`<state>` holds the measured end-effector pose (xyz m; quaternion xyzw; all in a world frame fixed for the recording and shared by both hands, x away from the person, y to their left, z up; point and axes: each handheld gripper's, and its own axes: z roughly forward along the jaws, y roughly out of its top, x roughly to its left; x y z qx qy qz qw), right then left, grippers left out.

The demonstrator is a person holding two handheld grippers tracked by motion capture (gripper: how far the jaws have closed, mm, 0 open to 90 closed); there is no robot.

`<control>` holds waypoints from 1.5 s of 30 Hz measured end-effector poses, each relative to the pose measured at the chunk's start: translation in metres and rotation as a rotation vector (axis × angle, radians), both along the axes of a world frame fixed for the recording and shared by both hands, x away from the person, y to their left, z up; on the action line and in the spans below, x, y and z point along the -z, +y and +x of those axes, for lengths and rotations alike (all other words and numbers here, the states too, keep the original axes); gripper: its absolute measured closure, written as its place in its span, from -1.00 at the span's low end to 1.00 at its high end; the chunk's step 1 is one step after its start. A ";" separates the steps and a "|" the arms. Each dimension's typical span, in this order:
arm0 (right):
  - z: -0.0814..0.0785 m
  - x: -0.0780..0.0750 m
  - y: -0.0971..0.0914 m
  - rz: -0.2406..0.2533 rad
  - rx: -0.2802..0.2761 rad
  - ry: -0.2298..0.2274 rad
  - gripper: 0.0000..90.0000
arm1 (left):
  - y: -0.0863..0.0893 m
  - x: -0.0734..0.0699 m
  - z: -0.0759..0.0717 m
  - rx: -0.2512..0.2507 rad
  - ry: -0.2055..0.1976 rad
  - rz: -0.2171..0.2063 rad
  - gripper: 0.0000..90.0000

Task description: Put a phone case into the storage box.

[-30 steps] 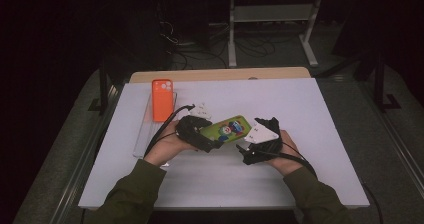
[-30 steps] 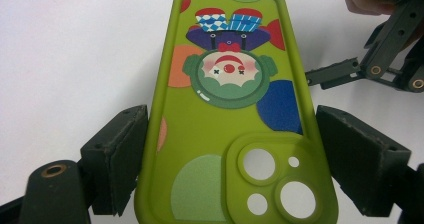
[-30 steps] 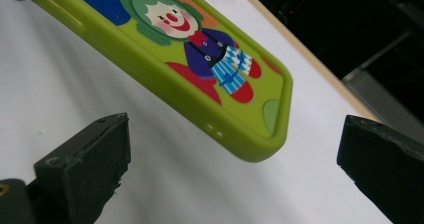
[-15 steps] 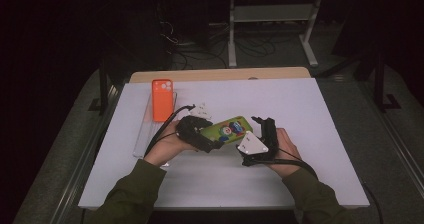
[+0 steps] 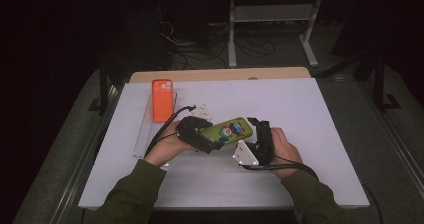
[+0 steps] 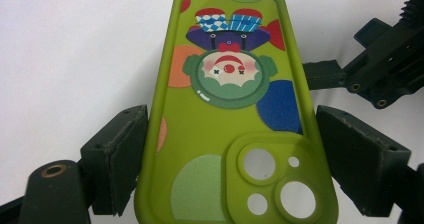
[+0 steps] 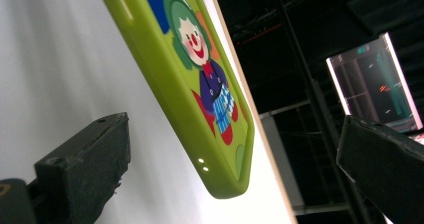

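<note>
left gripper (image 6: pixel 227 159) jaws clamping green phone case (image 6: pixel 235 124)

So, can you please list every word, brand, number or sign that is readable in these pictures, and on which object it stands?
None: no readable text in the high view or either gripper view.
Green phone case, held in the left gripper: a clown drawing and coloured circles, no letters or numbers.
Orange phone case: plain, no print that I can make out.
Far lit panel: marks too blurred to read.
</note>
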<state>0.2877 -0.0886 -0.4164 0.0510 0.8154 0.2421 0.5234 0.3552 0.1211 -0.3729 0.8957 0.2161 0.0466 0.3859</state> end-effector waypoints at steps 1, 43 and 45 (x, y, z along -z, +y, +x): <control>-0.001 0.001 0.001 -0.015 -0.003 -0.020 -0.99 | 0.000 0.000 0.000 0.002 -0.001 0.003 -0.64; -0.012 0.028 0.022 -0.284 -0.032 -0.277 -0.08 | -0.003 0.001 -0.003 0.008 0.001 0.007 -0.64; -0.012 0.028 0.022 -0.286 -0.023 -0.270 0.00 | -0.003 0.000 -0.002 0.021 -0.004 0.024 -0.64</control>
